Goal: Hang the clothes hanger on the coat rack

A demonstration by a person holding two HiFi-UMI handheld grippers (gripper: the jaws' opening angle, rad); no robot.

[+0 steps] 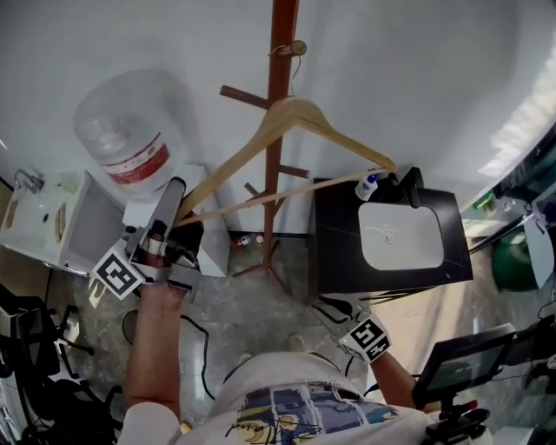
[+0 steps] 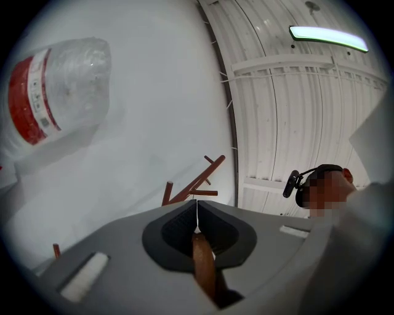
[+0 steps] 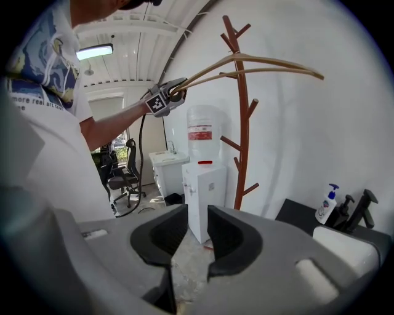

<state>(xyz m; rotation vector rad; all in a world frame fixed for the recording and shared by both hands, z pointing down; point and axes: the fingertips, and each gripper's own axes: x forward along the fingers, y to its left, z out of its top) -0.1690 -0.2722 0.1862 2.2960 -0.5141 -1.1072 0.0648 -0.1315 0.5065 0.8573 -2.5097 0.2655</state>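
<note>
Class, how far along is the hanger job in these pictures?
Done: the hanger is up at the coat rack. In hand: the left gripper clamps its end; the right gripper is open, empty. Left: seating the hook on a peg, unconfirmed here, then letting go.

Left gripper view: we see only a short stub of hanger (image 2: 204, 267) between the jaws of the left gripper (image 2: 197, 209); its body hides the rest. Rack (image 2: 196, 183): branch tips only. Head view: rack top cut by upper edge.
</note>
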